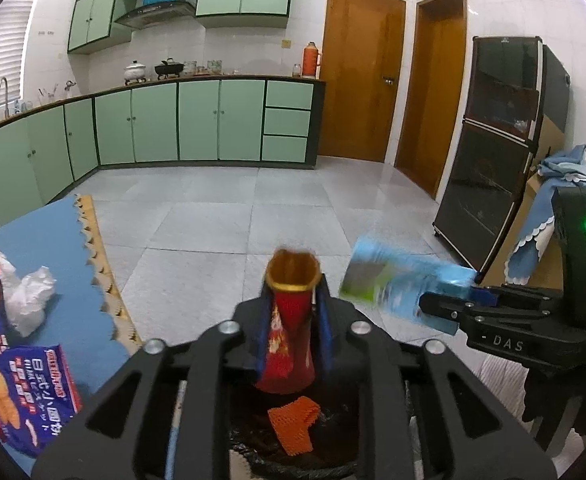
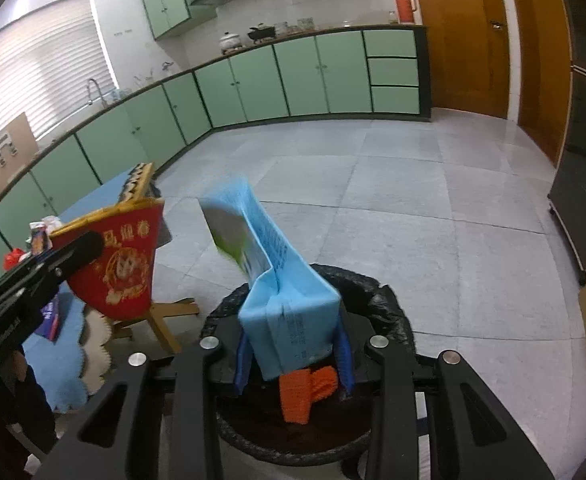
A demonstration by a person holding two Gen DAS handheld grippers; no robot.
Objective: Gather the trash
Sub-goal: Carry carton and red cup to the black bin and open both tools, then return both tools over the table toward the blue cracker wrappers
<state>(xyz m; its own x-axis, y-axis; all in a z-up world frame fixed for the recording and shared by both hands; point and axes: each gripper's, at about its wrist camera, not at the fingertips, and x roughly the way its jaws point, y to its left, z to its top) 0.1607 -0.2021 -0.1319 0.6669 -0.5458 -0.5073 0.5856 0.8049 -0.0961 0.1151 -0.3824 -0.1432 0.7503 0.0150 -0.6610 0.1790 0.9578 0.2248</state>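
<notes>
My left gripper (image 1: 293,332) is shut on a red and gold paper carton (image 1: 291,320), held over the black-lined trash bin (image 1: 333,468). The carton also shows in the right wrist view (image 2: 123,264). My right gripper (image 2: 293,344) is shut on a light blue carton (image 2: 281,300), held above the bin's rim (image 2: 389,304). That blue carton shows blurred in the left wrist view (image 1: 397,280). An orange mesh piece (image 2: 305,392) lies inside the bin, also seen in the left wrist view (image 1: 293,424).
A table with a blue cloth (image 1: 37,240) at the left holds blue snack boxes (image 1: 29,388) and a white plastic bag (image 1: 25,288). A black glass cabinet (image 1: 493,168) stands at the right. Green kitchen cabinets (image 1: 173,128) line the far wall beyond the tiled floor.
</notes>
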